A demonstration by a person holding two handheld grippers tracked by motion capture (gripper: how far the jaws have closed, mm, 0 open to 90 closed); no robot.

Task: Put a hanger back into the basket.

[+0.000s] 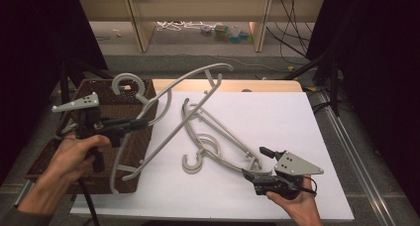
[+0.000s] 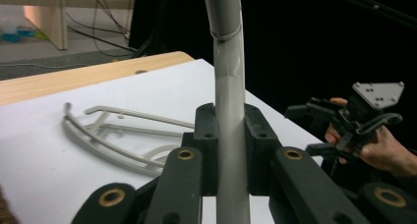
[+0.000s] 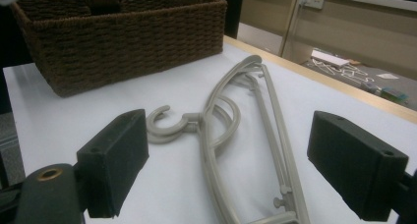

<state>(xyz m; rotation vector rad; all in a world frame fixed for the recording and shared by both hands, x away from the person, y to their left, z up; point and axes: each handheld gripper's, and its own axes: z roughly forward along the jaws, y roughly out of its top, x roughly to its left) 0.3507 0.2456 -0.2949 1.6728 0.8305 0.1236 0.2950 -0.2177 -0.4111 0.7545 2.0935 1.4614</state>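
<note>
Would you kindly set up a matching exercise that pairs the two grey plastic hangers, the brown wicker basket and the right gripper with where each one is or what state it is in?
Things:
1. Grey plastic hanger lifted at a slant
2. Grey plastic hanger on the white board
3. Brown woven wicker basket
4. Right gripper

States:
A. Jaws wide apart, nothing between them
B. Lying flat, untouched
C. Standing at the table's left edge
D. Clamped in the left gripper

Pairs: 1-D, 2-B, 3-C, 4-A
</note>
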